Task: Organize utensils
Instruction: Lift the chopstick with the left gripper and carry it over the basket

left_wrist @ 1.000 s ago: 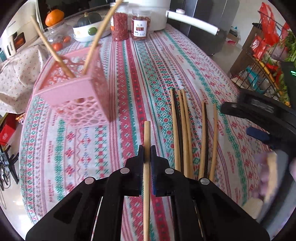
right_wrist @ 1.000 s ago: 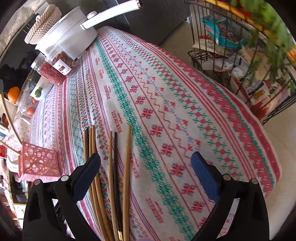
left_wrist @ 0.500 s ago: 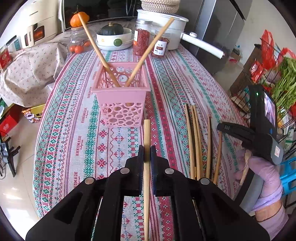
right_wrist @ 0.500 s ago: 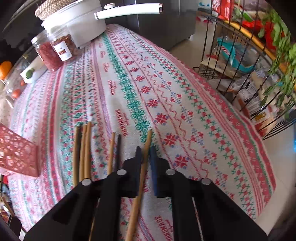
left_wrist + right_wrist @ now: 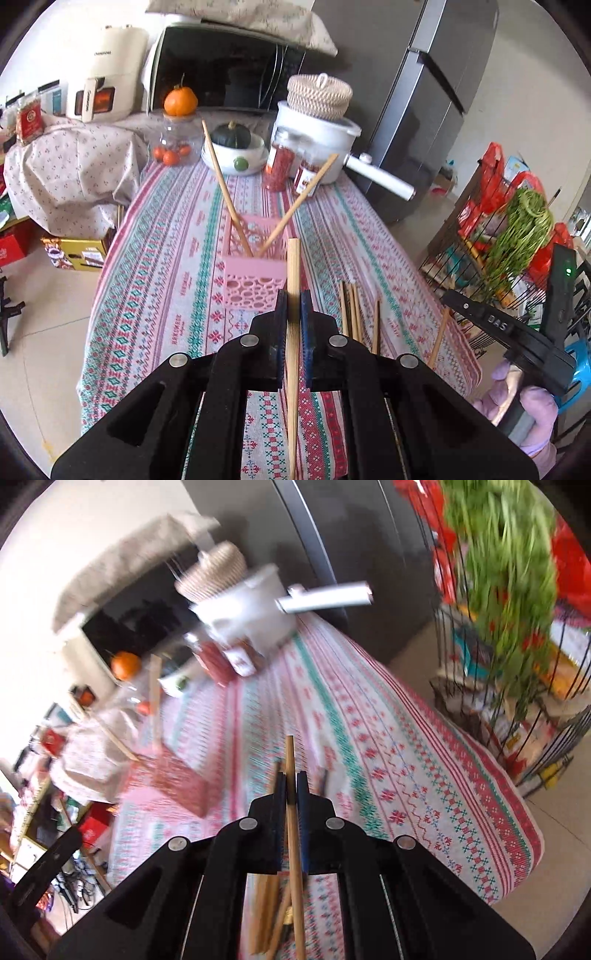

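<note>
Chopsticks of pale bamboo were the matter in hand, and each gripper carried one. The left gripper (image 5: 293,308) was clamped on a flat pale bamboo chopstick (image 5: 293,266), whose tip pointed toward the pink perforated plastic basket (image 5: 255,275) standing on the patterned red-and-green tablecloth (image 5: 177,258). Two bamboo chopsticks (image 5: 225,192) already leaned crosswise in that basket. The right gripper (image 5: 291,790) was likewise closed on a round bamboo chopstick (image 5: 290,760), lifted clear of the loose chopsticks (image 5: 352,310) that lay side by side on the cloth near the table's right edge. In the left view the person's gloved right hand (image 5: 528,410) showed low at the right, well apart from the basket.

The step appeared to be the carry: both sticks picked, neither yet delivered. The left stick looked nearer its goal. The next move would call for tipping it more upright over the basket's open top, lowering the end inside between the leaning pair, then releasing. The right view was blurred, so its distance from the basket could not be judged.
</note>
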### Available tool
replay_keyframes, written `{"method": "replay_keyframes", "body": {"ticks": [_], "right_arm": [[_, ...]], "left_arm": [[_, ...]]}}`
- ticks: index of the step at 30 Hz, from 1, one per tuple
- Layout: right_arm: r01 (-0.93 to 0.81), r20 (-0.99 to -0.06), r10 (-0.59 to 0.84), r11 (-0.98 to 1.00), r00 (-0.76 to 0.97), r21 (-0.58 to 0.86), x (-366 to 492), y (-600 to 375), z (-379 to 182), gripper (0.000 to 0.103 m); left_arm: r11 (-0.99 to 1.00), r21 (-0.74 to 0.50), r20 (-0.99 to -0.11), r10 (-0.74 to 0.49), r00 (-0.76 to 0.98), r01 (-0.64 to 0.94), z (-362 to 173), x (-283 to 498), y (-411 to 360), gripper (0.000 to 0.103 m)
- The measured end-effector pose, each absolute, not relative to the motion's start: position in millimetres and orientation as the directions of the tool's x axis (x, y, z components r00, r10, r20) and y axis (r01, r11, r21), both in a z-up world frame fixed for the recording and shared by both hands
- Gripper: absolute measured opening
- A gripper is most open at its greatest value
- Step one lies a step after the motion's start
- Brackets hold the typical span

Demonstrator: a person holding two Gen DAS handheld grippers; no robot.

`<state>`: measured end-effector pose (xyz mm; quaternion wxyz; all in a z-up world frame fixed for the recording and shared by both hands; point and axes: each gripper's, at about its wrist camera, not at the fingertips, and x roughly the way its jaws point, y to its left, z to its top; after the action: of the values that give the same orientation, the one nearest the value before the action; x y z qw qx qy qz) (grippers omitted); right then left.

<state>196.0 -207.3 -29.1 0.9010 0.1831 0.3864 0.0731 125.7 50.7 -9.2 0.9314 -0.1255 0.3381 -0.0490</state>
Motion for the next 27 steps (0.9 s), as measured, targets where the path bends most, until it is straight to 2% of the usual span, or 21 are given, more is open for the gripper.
{"method": "replay_keyframes", "body": {"ticks": [11,20,27], "right_arm": [[-0.092,-0.540,0.379,0.871,0.752,0.483,160,-202,27,0.006],[-0.148,-0.435,0.426,0.828,0.793,0.542,195,-183,100,0.006],[-0.182,-0.367,0.436,0.811,0.821,0.556,219,-167,146,0.006]], "left_arm": [[0.962,-0.271,-0.511,-0.115,0.852,-0.033,28,96,71,0.006],[0.948,-0.306,-0.387,-0.037,0.921,-0.090,92,116,93,0.006],[0.933,-0.314,-0.274,0.086,0.958,-0.173,128,145,106,0.006]]}}
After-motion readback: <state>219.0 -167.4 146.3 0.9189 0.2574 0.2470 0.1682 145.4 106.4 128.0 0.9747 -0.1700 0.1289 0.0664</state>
